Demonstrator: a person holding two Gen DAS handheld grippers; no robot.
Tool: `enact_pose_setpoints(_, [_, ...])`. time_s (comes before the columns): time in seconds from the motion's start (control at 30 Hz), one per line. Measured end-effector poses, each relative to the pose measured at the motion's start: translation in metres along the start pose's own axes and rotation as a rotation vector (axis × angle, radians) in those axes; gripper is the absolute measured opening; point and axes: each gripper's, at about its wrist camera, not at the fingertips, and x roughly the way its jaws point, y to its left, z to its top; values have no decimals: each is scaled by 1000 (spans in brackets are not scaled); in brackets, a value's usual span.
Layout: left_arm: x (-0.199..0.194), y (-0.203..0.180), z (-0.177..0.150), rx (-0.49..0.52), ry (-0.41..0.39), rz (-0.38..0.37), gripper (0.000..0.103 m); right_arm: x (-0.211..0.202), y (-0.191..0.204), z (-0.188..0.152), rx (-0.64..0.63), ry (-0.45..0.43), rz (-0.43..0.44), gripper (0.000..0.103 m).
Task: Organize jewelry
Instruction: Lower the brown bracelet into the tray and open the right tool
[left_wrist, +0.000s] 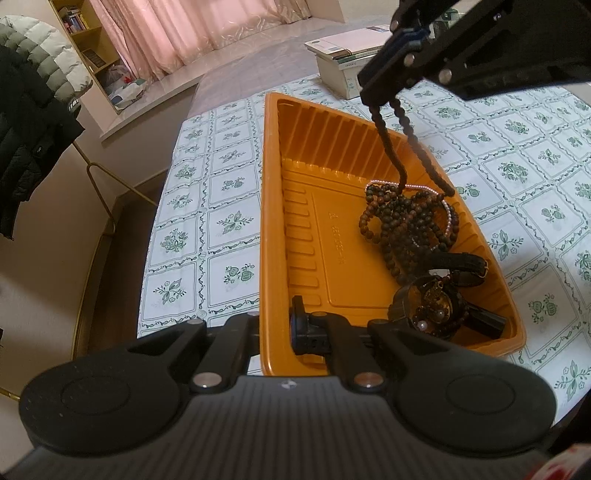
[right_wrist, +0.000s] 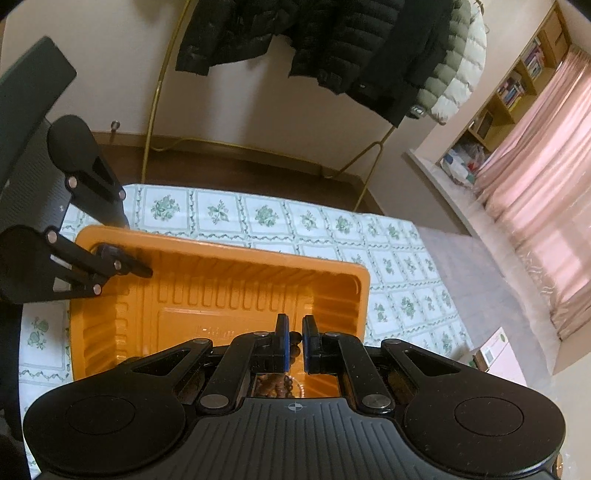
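The left gripper (left_wrist: 275, 328) is clenched on the near rim of the orange tray (left_wrist: 280, 229), 1 finger inside the wall and 1 outside it. The tray sits on the surface (left_wrist: 221, 192), which is covered by a white cloth with green flower squares.

The right gripper (left_wrist: 376, 96) hangs above the far right part of the tray, ahead and to the right of the left gripper. It is clenched on a dark bead necklace (left_wrist: 389, 147), held between its blue pads. The necklace drops from it in 2 strands; their lower ends reach the pile of jewelry below.

That pile (left_wrist: 406, 221) lies in the right half of the tray, directly under the right gripper: brown bead strings tangled with a thin pinkish strand of small beads. Nearer the left gripper, to its right, lie a black watch strap (left_wrist: 465, 264) and a dark bangle with small charms (left_wrist: 428, 306). The left half of the tray is bare.

Beyond the right gripper, a stack of books (left_wrist: 343, 59) rests at the far edge of the surface.
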Motion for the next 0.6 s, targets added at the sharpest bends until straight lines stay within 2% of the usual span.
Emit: enact_pose_setpoints(0.6, [0, 1, 0, -1, -1, 0, 3, 18, -8, -7, 51, 46, 17, 7])
